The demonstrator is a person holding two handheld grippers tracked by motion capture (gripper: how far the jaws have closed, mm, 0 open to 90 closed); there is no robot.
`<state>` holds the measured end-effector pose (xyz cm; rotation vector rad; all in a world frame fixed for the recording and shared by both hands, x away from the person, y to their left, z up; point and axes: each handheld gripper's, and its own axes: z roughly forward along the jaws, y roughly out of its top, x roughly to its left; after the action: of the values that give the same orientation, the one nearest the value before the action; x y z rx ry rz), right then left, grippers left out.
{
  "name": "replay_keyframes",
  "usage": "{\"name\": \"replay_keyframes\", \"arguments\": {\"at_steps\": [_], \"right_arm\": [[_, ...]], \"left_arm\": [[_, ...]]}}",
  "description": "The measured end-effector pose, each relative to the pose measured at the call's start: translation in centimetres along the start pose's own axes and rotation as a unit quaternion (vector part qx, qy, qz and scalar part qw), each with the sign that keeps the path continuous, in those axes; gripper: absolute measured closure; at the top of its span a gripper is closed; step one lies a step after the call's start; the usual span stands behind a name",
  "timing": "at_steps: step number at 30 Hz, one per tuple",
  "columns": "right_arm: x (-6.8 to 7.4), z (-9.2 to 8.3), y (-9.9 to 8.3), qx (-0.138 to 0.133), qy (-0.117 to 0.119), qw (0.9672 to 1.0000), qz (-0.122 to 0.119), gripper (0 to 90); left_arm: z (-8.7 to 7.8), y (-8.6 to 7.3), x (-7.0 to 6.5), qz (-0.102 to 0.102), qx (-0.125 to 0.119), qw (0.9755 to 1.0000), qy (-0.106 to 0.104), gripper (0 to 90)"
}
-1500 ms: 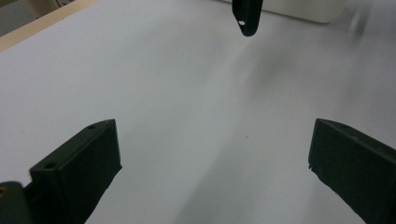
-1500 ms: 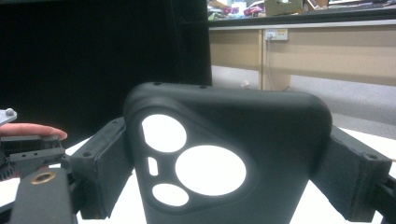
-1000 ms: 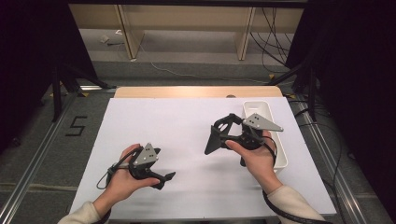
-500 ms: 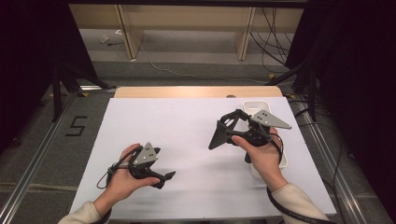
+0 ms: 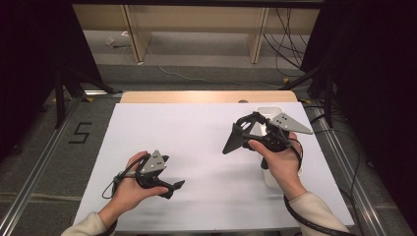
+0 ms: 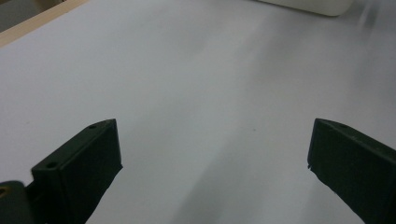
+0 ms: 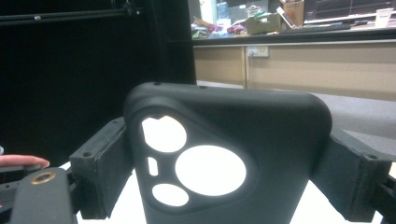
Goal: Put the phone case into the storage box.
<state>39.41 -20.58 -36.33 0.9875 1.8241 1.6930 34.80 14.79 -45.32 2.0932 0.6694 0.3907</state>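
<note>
White bench (image 5: pixel 196 132): right hand-held gripper (image 7: pixel 224 186) pinches a black case (image 7: pixel 229 149); left hand-held gripper (image 6: pixel 210 163), at 7 o'clock, spread, empty.

White tray (image 5: pixel 268 178) mostly hidden behind right hand (image 5: pixel 280 164), phone case (image 7: pixel 229 154) bottom cut off
</note>
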Motion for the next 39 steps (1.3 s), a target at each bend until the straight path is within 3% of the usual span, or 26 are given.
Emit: {"name": "replay_keyframes", "arguments": {"at_steps": [39], "right_arm": [[-1.3, -1.0, 1.1, -0.020, -0.018, 0.9996, 0.008, 15.4]], "left_arm": [[0.0, 0.0, 0.1, -0.002, -0.003, 1.0000, 0.002, 2.2]]}}
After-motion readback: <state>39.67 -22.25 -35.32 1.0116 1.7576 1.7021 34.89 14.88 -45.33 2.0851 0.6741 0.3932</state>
